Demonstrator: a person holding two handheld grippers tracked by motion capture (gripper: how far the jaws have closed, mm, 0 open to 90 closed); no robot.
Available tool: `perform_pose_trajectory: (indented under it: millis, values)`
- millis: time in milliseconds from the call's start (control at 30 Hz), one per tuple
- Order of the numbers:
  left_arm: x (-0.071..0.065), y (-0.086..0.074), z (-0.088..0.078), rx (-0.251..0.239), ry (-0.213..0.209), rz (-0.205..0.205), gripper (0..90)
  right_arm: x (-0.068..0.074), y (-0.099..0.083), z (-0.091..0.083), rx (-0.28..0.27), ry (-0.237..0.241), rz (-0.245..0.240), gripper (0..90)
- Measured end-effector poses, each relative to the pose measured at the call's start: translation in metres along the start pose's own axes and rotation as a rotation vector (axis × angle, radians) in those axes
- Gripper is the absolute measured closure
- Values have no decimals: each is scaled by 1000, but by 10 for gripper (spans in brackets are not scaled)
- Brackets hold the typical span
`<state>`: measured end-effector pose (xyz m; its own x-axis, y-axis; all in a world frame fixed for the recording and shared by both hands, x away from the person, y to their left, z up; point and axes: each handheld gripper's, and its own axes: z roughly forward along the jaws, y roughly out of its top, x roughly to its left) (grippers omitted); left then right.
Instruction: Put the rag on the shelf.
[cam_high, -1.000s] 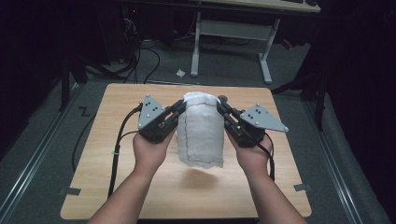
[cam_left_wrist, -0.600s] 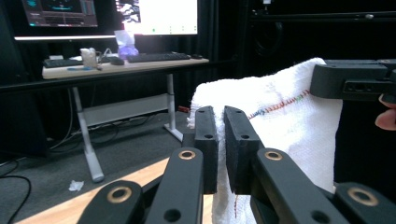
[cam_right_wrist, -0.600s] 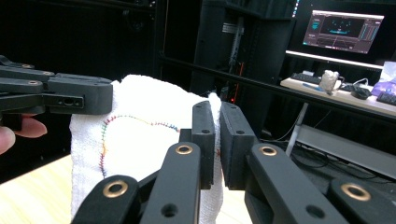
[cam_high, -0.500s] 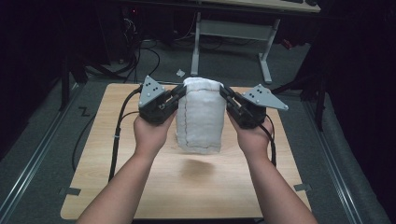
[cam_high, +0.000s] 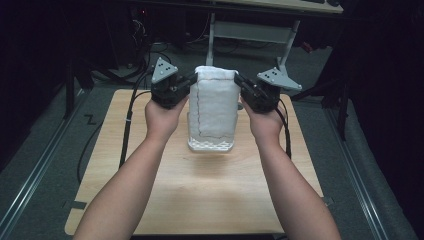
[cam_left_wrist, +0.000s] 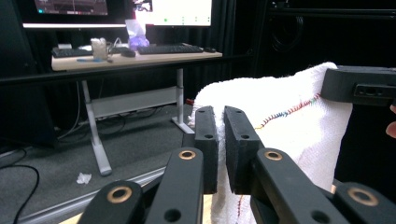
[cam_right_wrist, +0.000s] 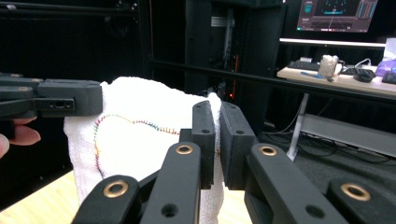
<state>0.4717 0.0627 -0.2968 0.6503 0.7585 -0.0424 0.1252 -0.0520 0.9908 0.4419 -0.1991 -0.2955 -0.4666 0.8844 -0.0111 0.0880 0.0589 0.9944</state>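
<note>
Both raised: left gripper (cam_high: 187, 81), right gripper (cam_high: 239, 81) apparently pinching towel (cam_high: 214, 107) corners.

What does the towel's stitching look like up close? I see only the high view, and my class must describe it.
Observer: In the right gripper view, the white towel carries a rainbow-coloured stitched line that curves across its face.
Operator: Are the left gripper's jaws really closed on it?
Observer: Yes. In the left gripper view, the left gripper pinches the towel's edge between nearly touching jaws.
Operator: And the right gripper?
Observer: The same: the right gripper clamps the towel's other top corner.
Operator: What lies beyond the table?
Observer: A desk with a keyboard and lit monitors.
</note>
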Motion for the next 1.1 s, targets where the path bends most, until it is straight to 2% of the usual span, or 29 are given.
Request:
perform_pose_trajectory:
  millis: [67,133,200,367,400,433,467,500,567,600,700,800,867,933,967,1033,1100]
  values:
    - [2,1,2,-2,-3,-7,845,-2,2,5,1,-8,-7,857]
    - [3,1,5,1,11,21,845,-3,5,9,3,-12,-12,857]
    - [6,3,14,24,27,54,845,-5,7,14,11,-20,-31,857]
    - [12,7,26,24,32,52,844,-13,10,25,17,-29,-27,857]
    - [14,7,31,29,35,47,844,-17,8,33,23,-40,-32,857]
    - [16,6,35,37,43,47,844,-17,8,33,23,-40,-32,857]
    - [18,5,39,42,55,51,844,-22,6,41,31,-40,-20,857]
    - [20,3,45,49,63,48,844,-22,6,41,31,-40,-20,857]
    - [26,-2,57,80,79,44,843,-26,1,53,55,-54,-30,857]
    - [29,-4,61,92,80,33,842,-31,-4,63,89,-62,-33,857]
    - [36,-10,74,117,77,-22,840,-37,-13,76,142,-77,-51,856]
    - [39,-21,84,165,80,-13,839,-42,-20,82,174,-77,-40,855]
    - [41,-31,91,206,80,-19,839,-47,-32,91,222,-68,-21,855]
    - [44,-41,95,232,74,-40,837,-48,-37,94,239,-65,-15,855]
    - [45,-47,96,252,81,-36,835,-49,-41,96,250,-61,-13,855]
    - [46,-53,98,277,83,-30,826,-52,-49,100,271,-44,1,852]
    - [48,-58,98,280,88,-31,799,-53,-54,103,286,-32,21,842]
